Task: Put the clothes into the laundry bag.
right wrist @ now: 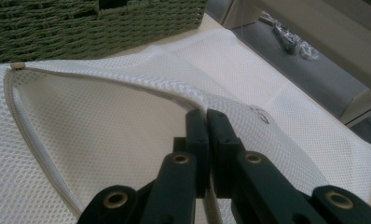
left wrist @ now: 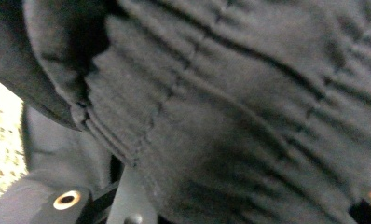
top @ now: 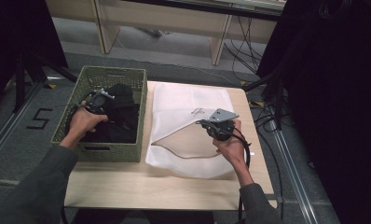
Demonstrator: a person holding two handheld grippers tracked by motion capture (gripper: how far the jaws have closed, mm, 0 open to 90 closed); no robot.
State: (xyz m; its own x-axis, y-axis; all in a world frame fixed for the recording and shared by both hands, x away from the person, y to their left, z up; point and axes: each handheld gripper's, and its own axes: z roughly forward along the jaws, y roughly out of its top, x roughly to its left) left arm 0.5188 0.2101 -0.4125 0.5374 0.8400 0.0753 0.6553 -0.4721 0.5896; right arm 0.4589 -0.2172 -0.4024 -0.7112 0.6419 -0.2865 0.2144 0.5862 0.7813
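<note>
The right gripper (right wrist: 207, 116) is pinching the white mesh laundry bag's (top: 188, 105) zipper edge between closed jaws, propping its mouth open, while the left gripper's (top: 97, 100) jaws are clamping the black knit garment (left wrist: 230, 107) inside the green woven basket (top: 111, 154) for transfer.

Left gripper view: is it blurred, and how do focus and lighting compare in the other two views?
Left gripper view: soft and blurred, dark garment too close. Right gripper view: sharp on the white mesh laundry bag, floor behind soft. High view: evenly lit table, black garment in the green woven basket lacks detail, dark right side.
</note>
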